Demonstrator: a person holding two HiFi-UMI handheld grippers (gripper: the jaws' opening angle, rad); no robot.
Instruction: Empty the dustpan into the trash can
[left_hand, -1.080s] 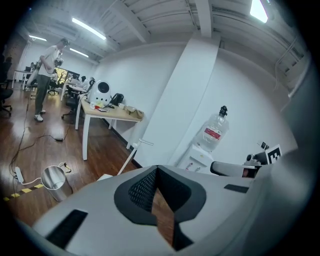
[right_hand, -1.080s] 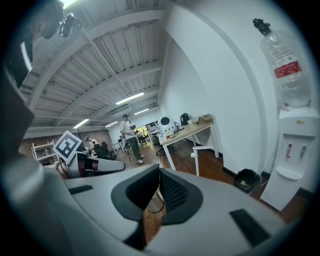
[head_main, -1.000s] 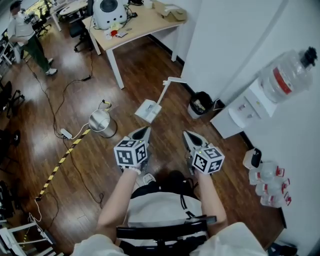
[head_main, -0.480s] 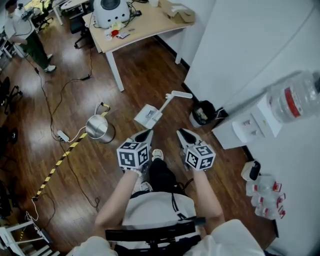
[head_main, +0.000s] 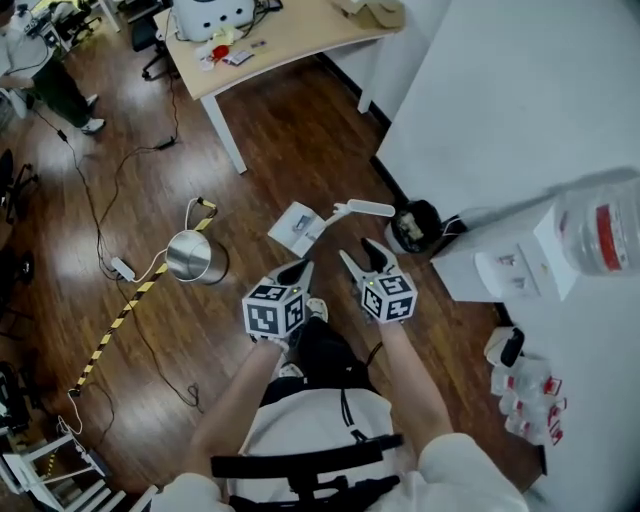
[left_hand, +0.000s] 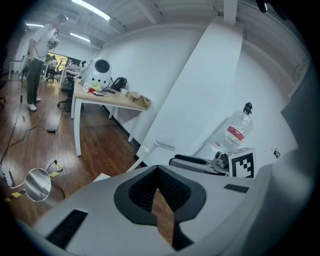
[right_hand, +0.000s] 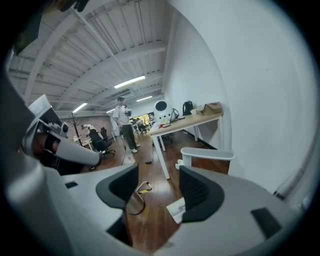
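Note:
A white dustpan (head_main: 296, 228) lies on the wood floor, its long handle (head_main: 362, 208) rising to the right. The silver trash can (head_main: 189, 256) stands to its left. My left gripper (head_main: 299, 267) is shut and empty, just short of the pan. My right gripper (head_main: 359, 252) hangs just below the handle's top, its jaws opening with nothing between them. In the right gripper view the handle (right_hand: 207, 154) shows beyond my right gripper (right_hand: 157, 175), with the pan (right_hand: 176, 208) and trash can (right_hand: 134, 202) lower down. The left gripper view shows my left gripper (left_hand: 159, 172) with pads together, the trash can (left_hand: 37, 184) far left.
A small black bin (head_main: 415, 227) and a water dispenser (head_main: 510, 265) stand by the white wall at right. A wooden table (head_main: 270, 45) is ahead. Cables and striped tape (head_main: 125, 318) cross the floor at left. A person (head_main: 40, 70) stands far left.
Both grippers have moved forward and down toward the dustpan. The right gripper's jaws, shut before, now stand apart near the handle. The left gripper stays shut.

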